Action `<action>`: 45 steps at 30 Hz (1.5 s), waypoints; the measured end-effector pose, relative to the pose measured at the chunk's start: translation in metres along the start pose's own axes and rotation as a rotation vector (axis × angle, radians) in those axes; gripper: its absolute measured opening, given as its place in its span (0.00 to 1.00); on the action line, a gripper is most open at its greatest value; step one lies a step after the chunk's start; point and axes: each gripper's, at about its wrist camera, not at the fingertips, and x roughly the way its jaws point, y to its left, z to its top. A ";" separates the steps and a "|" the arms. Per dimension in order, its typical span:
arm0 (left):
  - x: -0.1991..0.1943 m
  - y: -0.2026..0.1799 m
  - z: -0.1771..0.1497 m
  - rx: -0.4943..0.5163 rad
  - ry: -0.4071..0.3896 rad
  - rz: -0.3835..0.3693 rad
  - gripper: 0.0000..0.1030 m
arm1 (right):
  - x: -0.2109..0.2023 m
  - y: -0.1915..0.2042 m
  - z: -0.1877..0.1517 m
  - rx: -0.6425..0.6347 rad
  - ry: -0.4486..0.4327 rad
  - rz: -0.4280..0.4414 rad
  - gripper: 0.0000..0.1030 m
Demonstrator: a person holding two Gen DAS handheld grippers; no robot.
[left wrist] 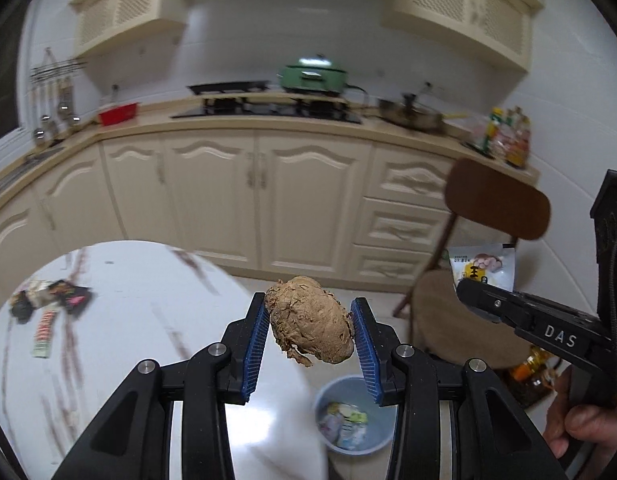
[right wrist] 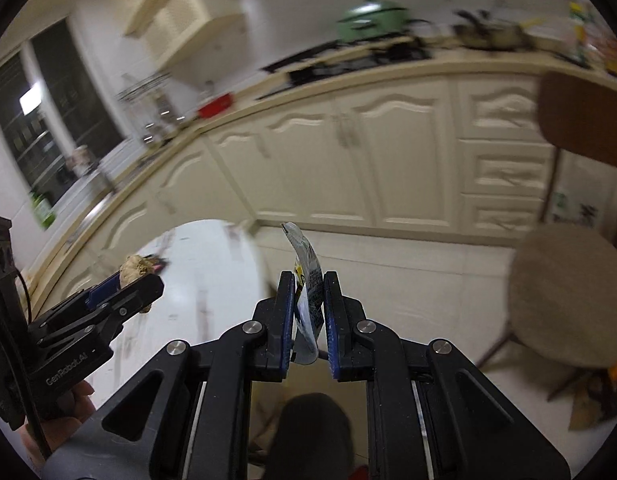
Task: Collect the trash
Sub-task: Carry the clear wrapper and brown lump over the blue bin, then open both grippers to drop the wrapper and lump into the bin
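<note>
My left gripper [left wrist: 311, 330] is shut on a crumpled brown paper ball [left wrist: 310, 330] and holds it in the air above a light blue trash bin [left wrist: 350, 416] on the floor; the bin has several wrappers inside. My right gripper [right wrist: 308, 312] is shut on a thin silver-white wrapper [right wrist: 307, 296] that stands up between the blue pads. The right gripper shows at the right of the left wrist view [left wrist: 524, 316]. The left gripper with the ball shows at the left of the right wrist view [right wrist: 136, 276]. More wrappers [left wrist: 48, 304] lie on the white marble table [left wrist: 148, 320].
A brown chair [left wrist: 468, 280] with a beige seat stands right of the bin, with a snack bag [left wrist: 482, 268] behind it. Cream kitchen cabinets [left wrist: 260, 200] run along the back under a counter with a stove, a green pot [left wrist: 312, 76] and pans.
</note>
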 end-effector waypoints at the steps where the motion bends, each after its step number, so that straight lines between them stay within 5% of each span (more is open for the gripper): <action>1: 0.008 -0.009 -0.001 0.012 0.013 -0.015 0.36 | -0.002 -0.014 -0.001 0.019 0.001 -0.021 0.13; 13: 0.134 -0.083 -0.043 0.102 0.321 -0.118 0.36 | 0.053 -0.159 -0.055 0.248 0.187 -0.134 0.13; 21: 0.216 -0.102 -0.049 0.118 0.465 -0.109 0.37 | 0.105 -0.200 -0.091 0.330 0.308 -0.132 0.13; 27: 0.286 -0.111 -0.021 0.120 0.521 -0.102 0.39 | 0.121 -0.211 -0.104 0.354 0.338 -0.132 0.15; 28: 0.292 -0.110 -0.019 0.120 0.528 -0.097 0.40 | 0.123 -0.214 -0.105 0.358 0.343 -0.132 0.15; 31: 0.307 -0.112 -0.016 0.113 0.537 -0.078 0.65 | 0.127 -0.216 -0.108 0.360 0.355 -0.137 0.17; 33: 0.308 -0.113 -0.013 0.114 0.523 -0.063 0.78 | 0.129 -0.217 -0.107 0.369 0.356 -0.146 0.31; 37: 0.292 -0.114 -0.013 0.124 0.503 -0.046 0.80 | 0.128 -0.219 -0.110 0.385 0.354 -0.147 0.47; 39: 0.284 -0.115 -0.013 0.125 0.486 -0.038 0.84 | 0.126 -0.220 -0.110 0.401 0.344 -0.154 0.79; 41: 0.272 -0.114 -0.013 0.124 0.470 -0.038 0.89 | 0.121 -0.223 -0.110 0.429 0.326 -0.184 1.00; 45: 0.242 -0.110 -0.014 0.168 0.474 -0.017 0.99 | 0.114 -0.225 -0.109 0.455 0.319 -0.218 1.00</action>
